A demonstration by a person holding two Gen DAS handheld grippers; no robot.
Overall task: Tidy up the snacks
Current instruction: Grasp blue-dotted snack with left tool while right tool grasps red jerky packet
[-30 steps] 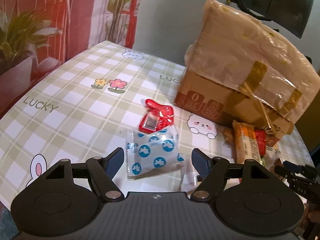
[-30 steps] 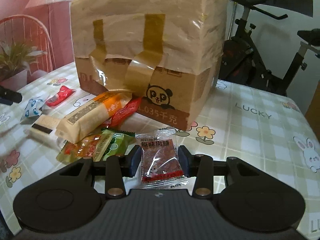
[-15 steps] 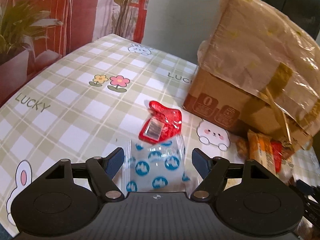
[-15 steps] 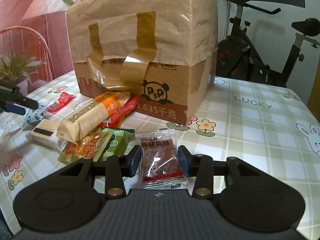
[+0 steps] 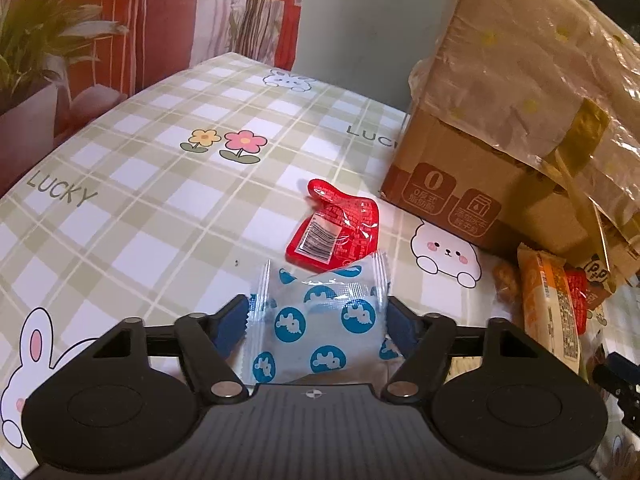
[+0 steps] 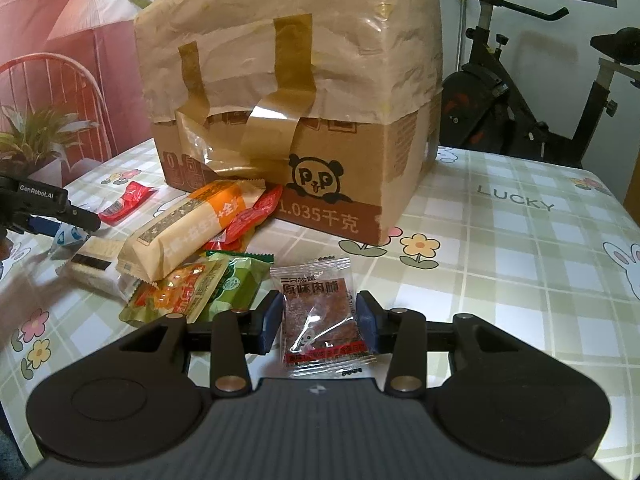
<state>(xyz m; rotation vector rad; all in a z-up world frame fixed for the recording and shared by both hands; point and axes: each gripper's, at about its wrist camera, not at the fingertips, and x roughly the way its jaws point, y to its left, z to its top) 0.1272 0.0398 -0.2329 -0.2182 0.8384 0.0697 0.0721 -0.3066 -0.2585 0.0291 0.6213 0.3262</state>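
Left gripper (image 5: 316, 320) jaws just closing, blue-dotted packet (image 5: 320, 330) between pads at lower centre, long axis across gap; squeeze not confirmed. Right gripper (image 6: 318, 322) clamps jerky packet (image 6: 320, 320), lower centre

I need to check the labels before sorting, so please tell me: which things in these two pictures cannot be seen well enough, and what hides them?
- Inside of the cardboard box, both views: paper and tape cover its top.
- Red packet, right wrist view: mostly under the orange-and-cream bar.
- Blue-and-white packet, left wrist view: lower edge hidden by the left gripper body.
- Jerky packet between the right gripper fingers: bottom print too small.
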